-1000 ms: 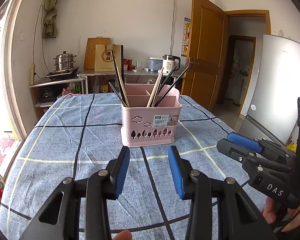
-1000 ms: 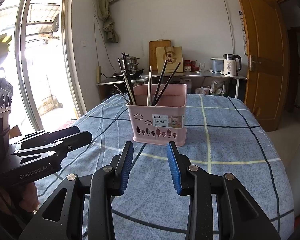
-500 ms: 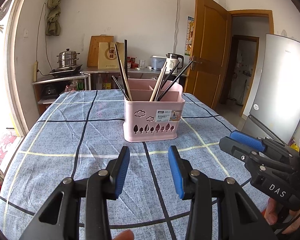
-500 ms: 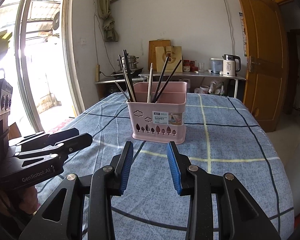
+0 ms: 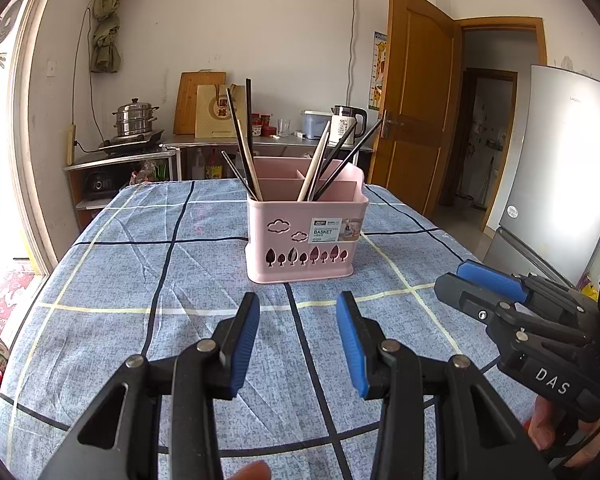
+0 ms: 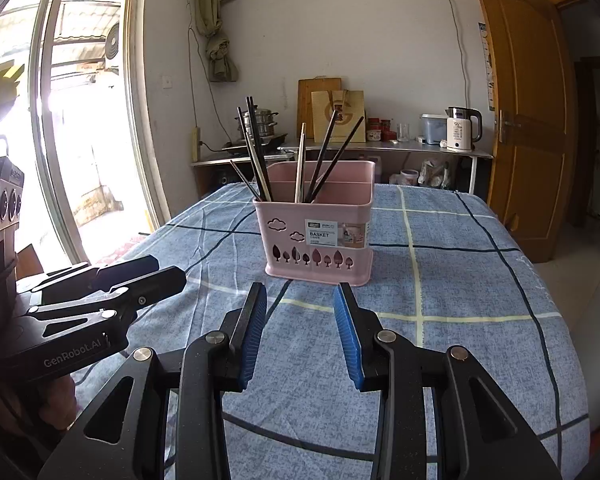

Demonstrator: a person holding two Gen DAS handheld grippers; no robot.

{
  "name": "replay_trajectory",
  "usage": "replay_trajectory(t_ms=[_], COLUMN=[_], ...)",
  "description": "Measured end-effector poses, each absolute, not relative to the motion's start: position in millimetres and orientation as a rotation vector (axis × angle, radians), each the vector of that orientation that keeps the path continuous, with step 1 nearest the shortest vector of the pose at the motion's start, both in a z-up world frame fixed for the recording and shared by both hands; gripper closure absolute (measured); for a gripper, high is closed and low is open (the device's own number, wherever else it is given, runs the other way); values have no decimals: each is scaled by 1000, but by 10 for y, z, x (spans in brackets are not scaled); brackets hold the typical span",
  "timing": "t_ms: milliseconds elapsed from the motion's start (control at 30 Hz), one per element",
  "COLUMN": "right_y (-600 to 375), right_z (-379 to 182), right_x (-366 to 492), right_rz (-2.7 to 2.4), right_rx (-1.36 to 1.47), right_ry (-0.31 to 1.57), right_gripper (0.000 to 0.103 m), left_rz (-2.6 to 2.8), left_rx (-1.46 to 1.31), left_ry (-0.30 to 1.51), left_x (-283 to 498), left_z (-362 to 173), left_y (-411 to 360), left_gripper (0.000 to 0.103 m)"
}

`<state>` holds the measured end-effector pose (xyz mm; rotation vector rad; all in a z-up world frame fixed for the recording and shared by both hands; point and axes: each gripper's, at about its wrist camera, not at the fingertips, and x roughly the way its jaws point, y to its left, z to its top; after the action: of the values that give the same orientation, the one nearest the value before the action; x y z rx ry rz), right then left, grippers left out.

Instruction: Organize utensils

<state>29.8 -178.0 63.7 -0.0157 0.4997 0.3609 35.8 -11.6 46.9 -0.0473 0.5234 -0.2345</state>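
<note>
A pink utensil basket stands upright on the blue checked tablecloth, a short way ahead of both grippers. Several dark chopsticks and a pale one lean in its front compartments. My left gripper is open over the cloth with nothing between its blue pads. My right gripper is also open and holds nothing. Each shows in the other's view, the right gripper at the right edge and the left gripper at the left.
Behind the table a counter carries a steamer pot, a kettle and a cutting board. A wooden door and a fridge stand to the right, a glass door to the left.
</note>
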Motion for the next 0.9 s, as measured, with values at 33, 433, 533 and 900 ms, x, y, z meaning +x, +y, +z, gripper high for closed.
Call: replay_trajectory(t_ms=[33,433,533,900], right_y=[-1781,-1775,-1777,-1776], right_z=[635,632,632,631], right_x=[297,308,307,306], right_rz=[361,362,363,363], right_rx=[-15,-15,-14,-14], right_ry=[500,504,505,505], right_gripper=[67,67,67,67], left_rz=[-234,-234,-234,-235], left_rx=[-47,-46,-46,-45], left_ry=[523,532,534,537], left_x=[355,350,348,331], left_z=[467,441,437,420], left_y=[-114,-119,-117,-118], left_gripper=[61,61,61,61])
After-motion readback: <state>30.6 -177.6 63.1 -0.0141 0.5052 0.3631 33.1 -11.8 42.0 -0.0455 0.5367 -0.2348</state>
